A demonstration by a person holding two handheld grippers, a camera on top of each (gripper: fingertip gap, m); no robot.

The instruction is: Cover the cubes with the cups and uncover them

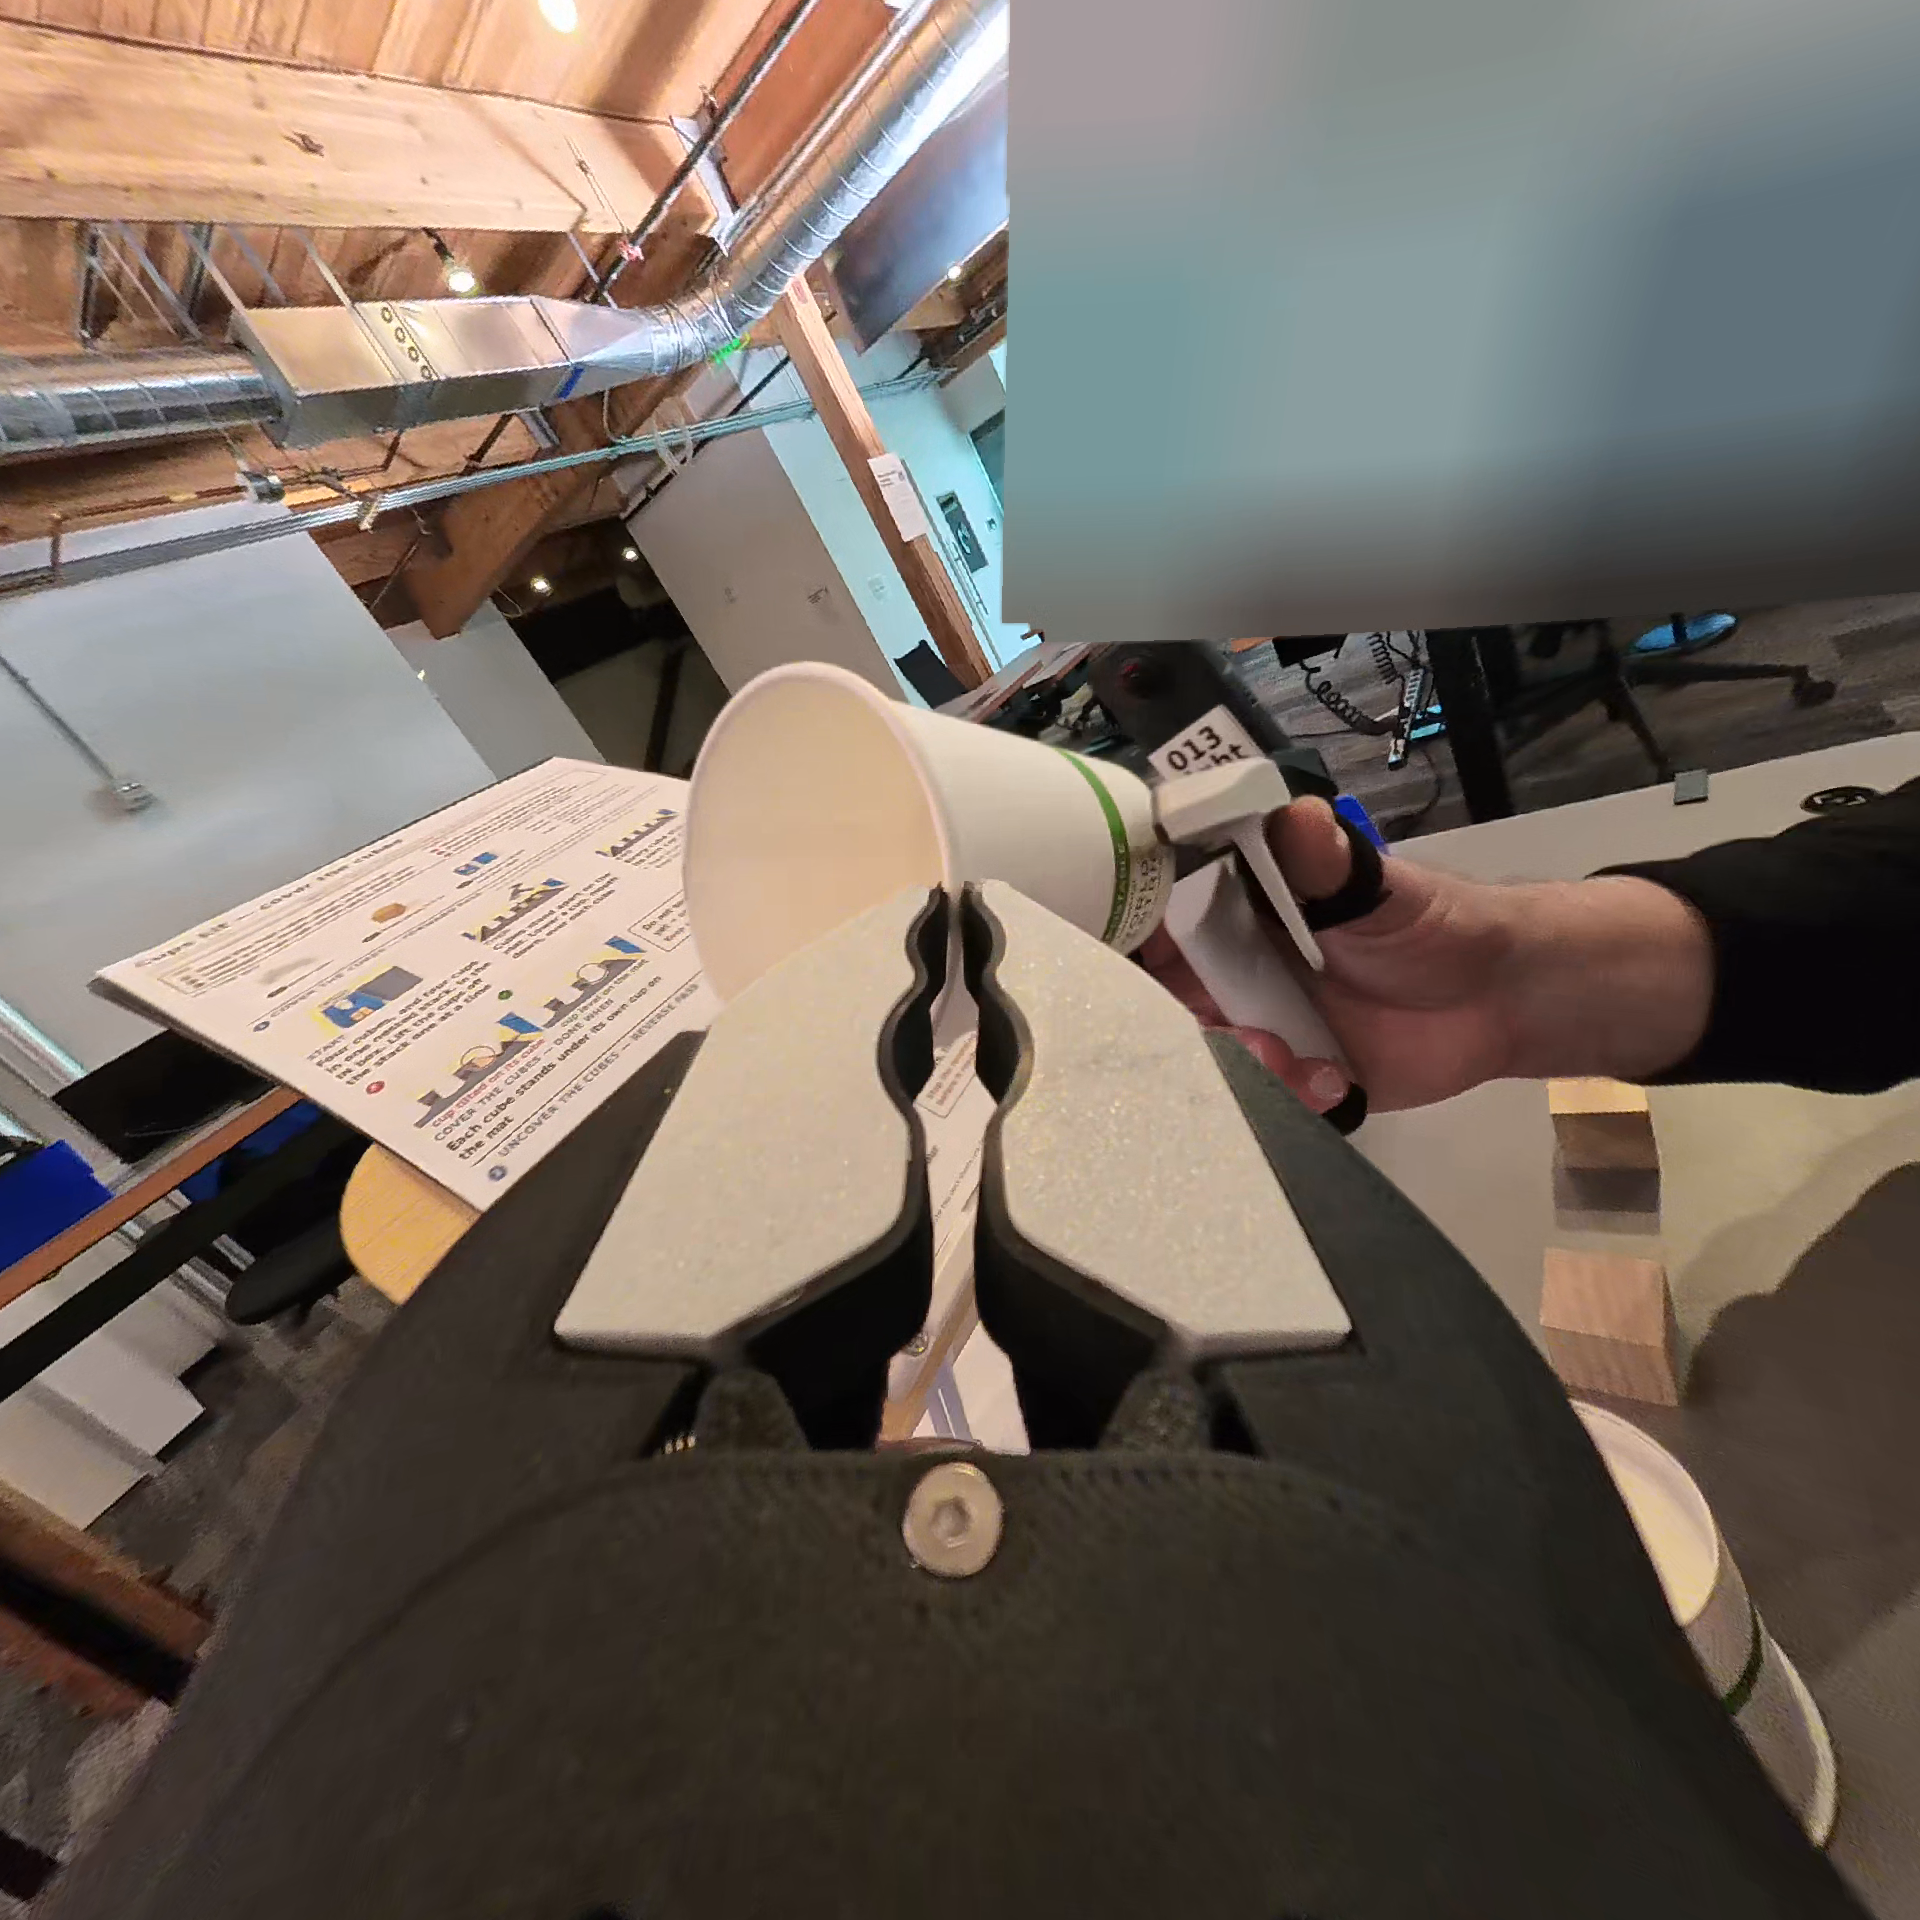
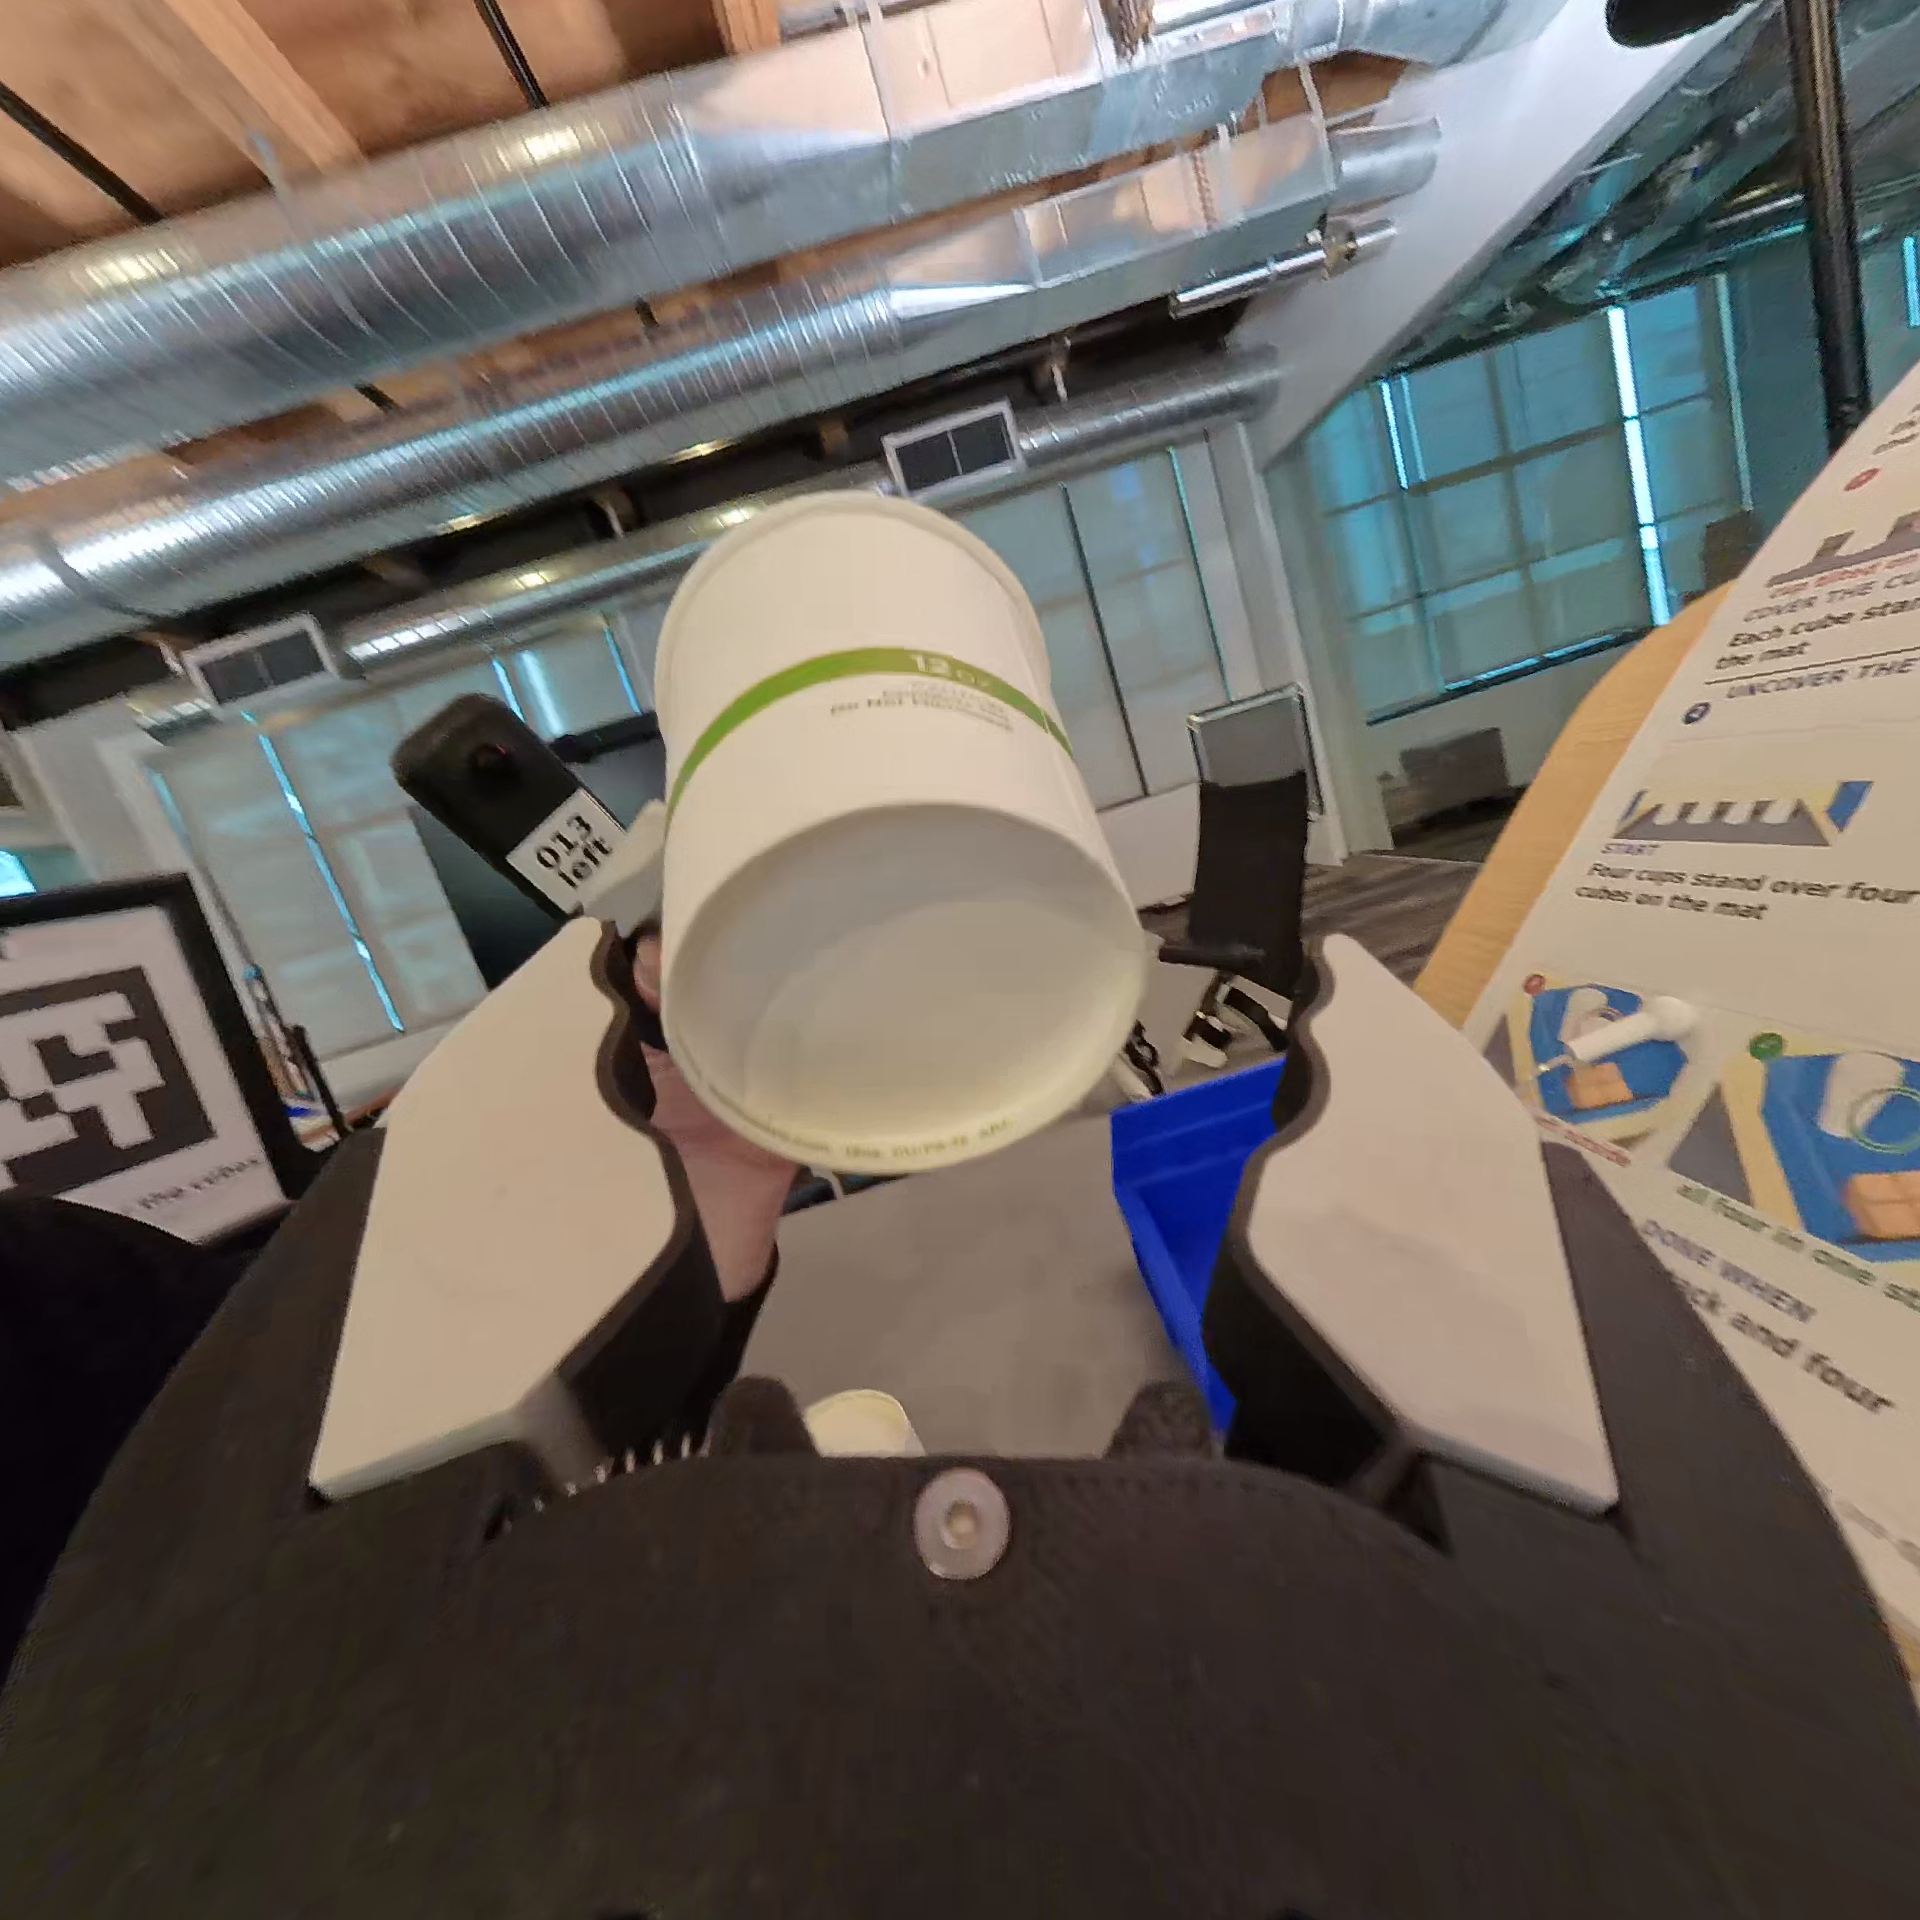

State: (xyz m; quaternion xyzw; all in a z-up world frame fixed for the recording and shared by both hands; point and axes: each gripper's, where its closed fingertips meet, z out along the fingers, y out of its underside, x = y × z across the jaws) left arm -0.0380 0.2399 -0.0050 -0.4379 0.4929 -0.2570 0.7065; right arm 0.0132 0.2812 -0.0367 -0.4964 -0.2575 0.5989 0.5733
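Note:
My left gripper (image 1: pixel 954 899) is shut on the rim of a white paper cup (image 1: pixel 997 821) with a green band and holds it in the air on its side, mouth towards the left wrist camera. My right gripper (image 2: pixel 961 940) is open, with its fingers wide on either side of the cup's base (image 2: pixel 904 1029). It also shows in the left wrist view (image 1: pixel 1231 842), at the base end of the cup, held by a hand. Two wooden cubes, one darker (image 1: pixel 1600 1153) and one lighter (image 1: pixel 1610 1320), sit uncovered on the grey table (image 1: pixel 1455 1195). A second cup (image 1: pixel 1704 1621) is at the lower right, partly hidden.
A printed instruction sheet (image 1: pixel 436 966) leans on a wooden board at the table's left; it also shows in the right wrist view (image 2: pixel 1704 935). A blue bin (image 2: pixel 1195 1195) stands behind the cup. A black-and-white marker board (image 2: pixel 94 1039) is at the left.

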